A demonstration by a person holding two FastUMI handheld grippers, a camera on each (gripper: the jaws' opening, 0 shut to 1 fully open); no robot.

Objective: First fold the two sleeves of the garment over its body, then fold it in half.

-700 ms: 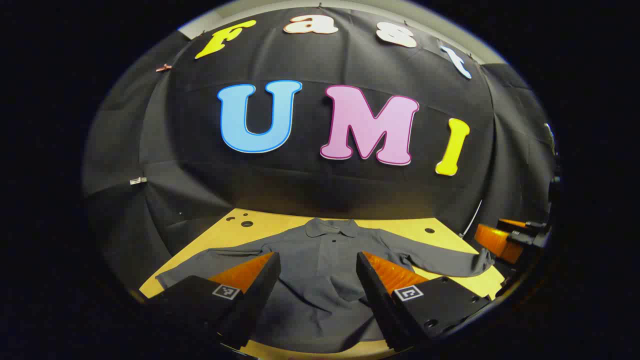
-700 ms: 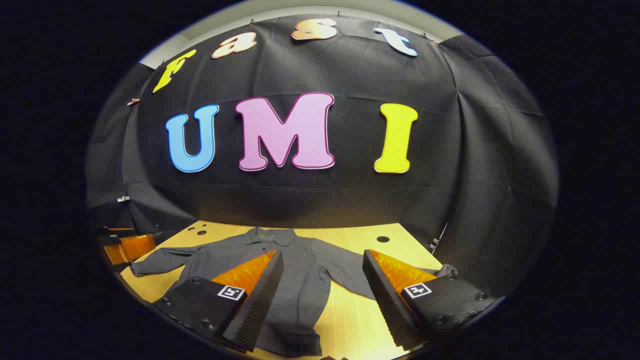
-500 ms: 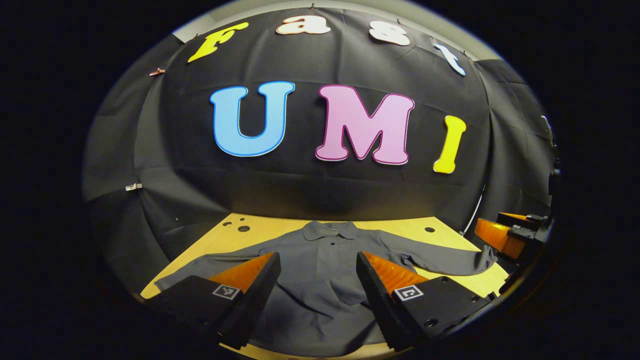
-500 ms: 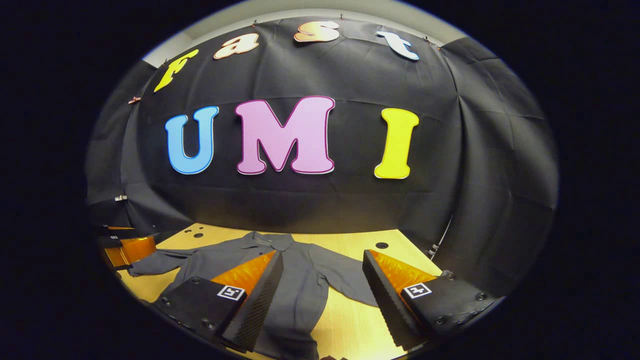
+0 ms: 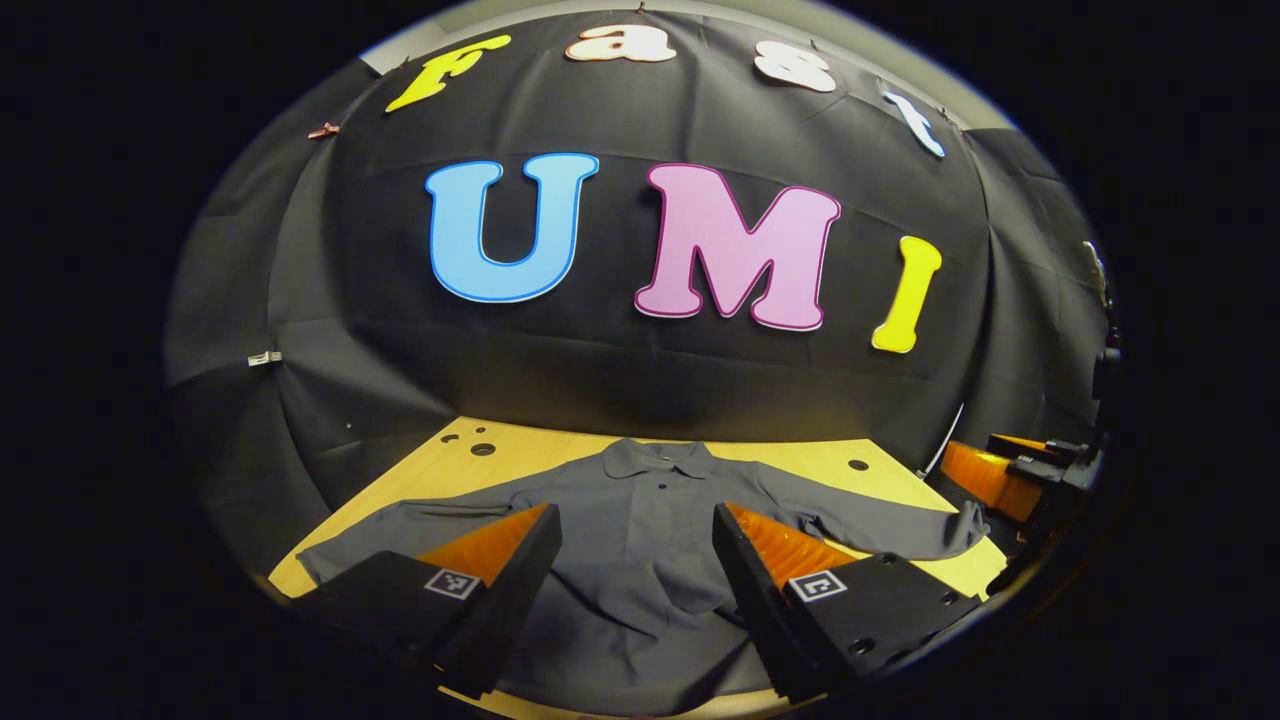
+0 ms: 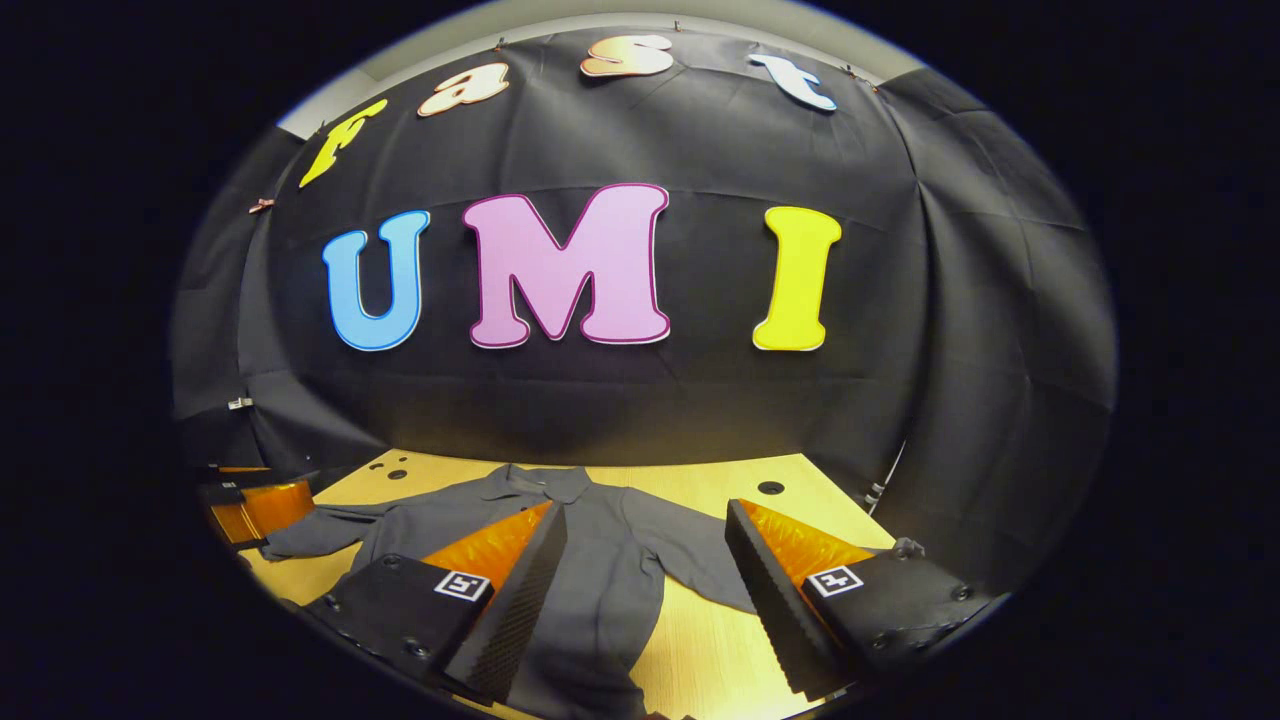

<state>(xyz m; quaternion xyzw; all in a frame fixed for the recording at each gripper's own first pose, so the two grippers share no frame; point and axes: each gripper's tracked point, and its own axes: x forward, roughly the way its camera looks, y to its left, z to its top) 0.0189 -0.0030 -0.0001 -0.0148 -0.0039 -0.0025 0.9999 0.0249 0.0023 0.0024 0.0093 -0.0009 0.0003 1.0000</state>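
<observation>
A grey shirt (image 5: 640, 540) lies flat on a wooden desk (image 5: 800, 458), both sleeves spread out. Left tongs (image 5: 636, 560) and right tongs (image 6: 645, 570) hover above it, both gaping wide and holding nothing.

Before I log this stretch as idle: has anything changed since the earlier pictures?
Hardly anything. Both views wobble slightly, so the hands drifted a little; nothing was taken hold of or let go. The left gripper and right gripper stay open above the shirt, which lies flat on the table, sleeves spread.
</observation>
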